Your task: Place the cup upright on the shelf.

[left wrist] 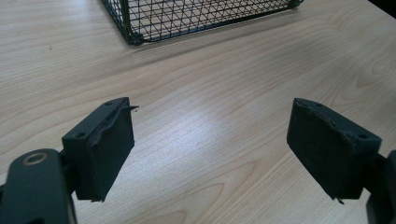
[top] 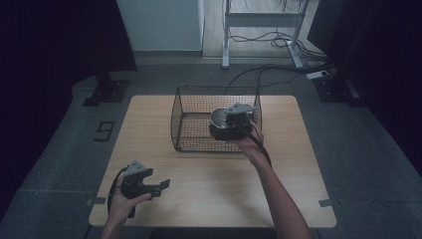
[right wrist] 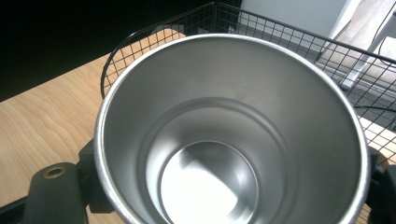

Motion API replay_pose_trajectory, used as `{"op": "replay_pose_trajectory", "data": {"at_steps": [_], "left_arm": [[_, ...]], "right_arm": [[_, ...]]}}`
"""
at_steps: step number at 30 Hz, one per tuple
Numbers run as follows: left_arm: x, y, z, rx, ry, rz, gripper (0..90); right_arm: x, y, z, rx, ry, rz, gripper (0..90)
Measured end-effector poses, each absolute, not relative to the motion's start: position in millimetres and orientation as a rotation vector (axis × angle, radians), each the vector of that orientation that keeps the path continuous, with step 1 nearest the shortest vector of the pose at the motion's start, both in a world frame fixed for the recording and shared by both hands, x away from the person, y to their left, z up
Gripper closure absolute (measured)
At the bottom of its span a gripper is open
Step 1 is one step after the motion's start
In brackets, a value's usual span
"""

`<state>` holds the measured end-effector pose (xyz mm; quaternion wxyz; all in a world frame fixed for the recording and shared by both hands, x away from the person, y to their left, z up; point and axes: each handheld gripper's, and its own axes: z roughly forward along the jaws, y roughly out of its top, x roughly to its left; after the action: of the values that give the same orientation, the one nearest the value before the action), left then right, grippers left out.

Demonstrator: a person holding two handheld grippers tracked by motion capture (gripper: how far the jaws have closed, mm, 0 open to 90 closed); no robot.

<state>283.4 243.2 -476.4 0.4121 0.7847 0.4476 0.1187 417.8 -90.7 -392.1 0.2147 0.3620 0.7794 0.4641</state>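
Right claw (top: 226, 124) pinching a steel cup (right wrist: 231, 135); in the right gripper view the cup mouth faces the camera, empty inside, jaws pressed on its outer wall at lower left and lower right. In the high view the cup sits right of frame centre, held at the near right corner of the wire basket (top: 199, 107), about level with the rim; cannot tell whether it's inside the mesh or just over it.

Left claw (left wrist: 210, 144) spread wide, nothing between the pads, hovering low over bare bench (top: 209, 194) at lower left of the high view; the basket's corner shows at the top of the left gripper view, well apart.

Step, by my read: cup is being carried into or out of the basket. Next move needs the cup base to clear the top wire before any sideways travel.

Edges: basket walls close around the cup on the right and near sides. Open bench in front of the basket and at left, plenty of room there.
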Motion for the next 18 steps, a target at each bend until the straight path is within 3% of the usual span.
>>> {"op": "replay_pose_trajectory", "data": {"at_steps": [18], "left_arm": [[283,246,-475,1.961,1.13,0.3,15.2]], "right_arm": [[444,-85,-389,1.016,2.187,1.244,18.2]]}}
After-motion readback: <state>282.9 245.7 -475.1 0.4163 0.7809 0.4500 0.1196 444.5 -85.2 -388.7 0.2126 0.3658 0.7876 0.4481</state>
